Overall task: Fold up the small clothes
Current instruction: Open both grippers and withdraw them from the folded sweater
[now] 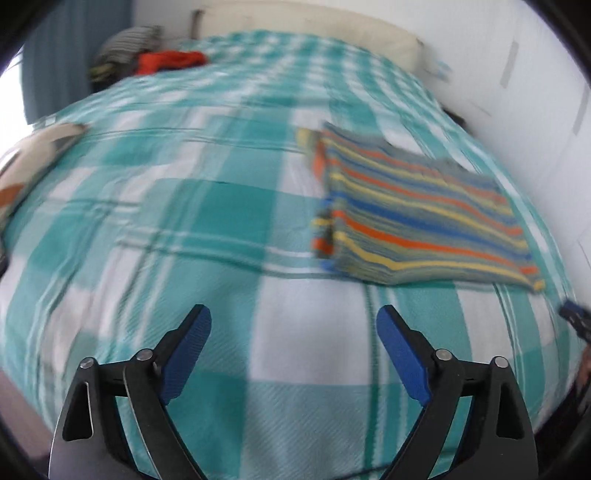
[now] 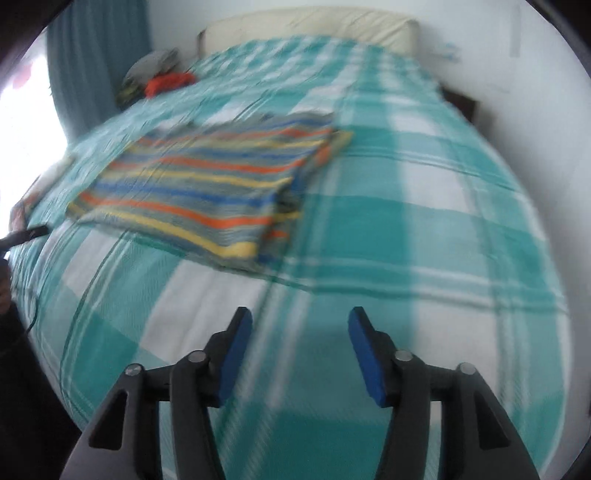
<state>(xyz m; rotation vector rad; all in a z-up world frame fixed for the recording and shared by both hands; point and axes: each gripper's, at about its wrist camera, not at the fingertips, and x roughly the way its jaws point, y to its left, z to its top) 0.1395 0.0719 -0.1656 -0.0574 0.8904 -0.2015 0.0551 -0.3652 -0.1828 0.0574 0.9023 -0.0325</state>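
A folded striped garment in blue, orange, yellow and grey lies flat on the teal and white checked bedspread. In the left wrist view it lies ahead and to the right of my left gripper, which is open and empty above the bedspread. In the right wrist view the garment lies ahead and to the left of my right gripper, which is open and empty. The other gripper's tip shows at the right edge of the left wrist view and at the left edge of the right wrist view. Both views are blurred.
A pile of clothes with a red piece and a grey striped piece lies at the far left corner of the bed. A cream headboard and white wall stand behind. A teal curtain hangs at left. A pale object sits at the left edge.
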